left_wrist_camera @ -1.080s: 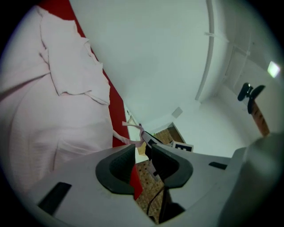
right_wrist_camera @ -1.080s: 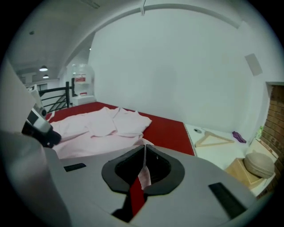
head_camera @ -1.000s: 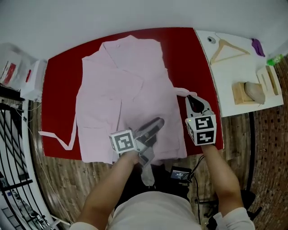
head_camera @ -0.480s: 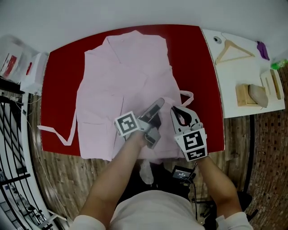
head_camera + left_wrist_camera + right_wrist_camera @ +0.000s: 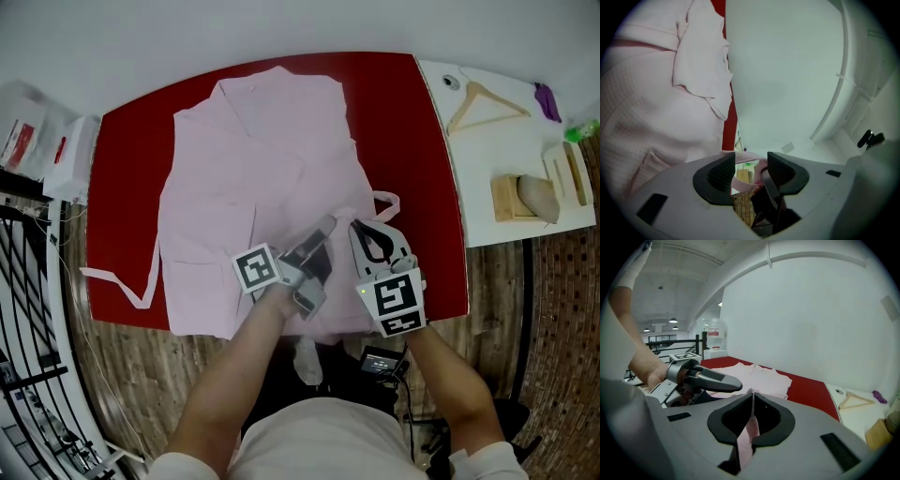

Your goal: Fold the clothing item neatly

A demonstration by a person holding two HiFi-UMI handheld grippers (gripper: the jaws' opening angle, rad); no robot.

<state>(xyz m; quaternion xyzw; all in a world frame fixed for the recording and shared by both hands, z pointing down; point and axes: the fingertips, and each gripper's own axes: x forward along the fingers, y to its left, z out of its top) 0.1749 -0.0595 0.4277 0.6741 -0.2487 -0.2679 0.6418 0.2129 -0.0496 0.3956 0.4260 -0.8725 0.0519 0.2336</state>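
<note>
The right tongs (image 5: 358,228) have swung in from the red bench's (image 5: 131,150) edge, pinching the pink tie (image 5: 746,439). The left tongs (image 5: 321,234) have spread, with the tie loose between them. The pink robe (image 5: 253,169) lies spread flat on the bench and seems wholly unfolded.

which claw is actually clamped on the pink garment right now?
The right claw: its jaws are shut on a strip of the pink garment. The left claw stands open, with fabric in the gap but not pinched.
</note>
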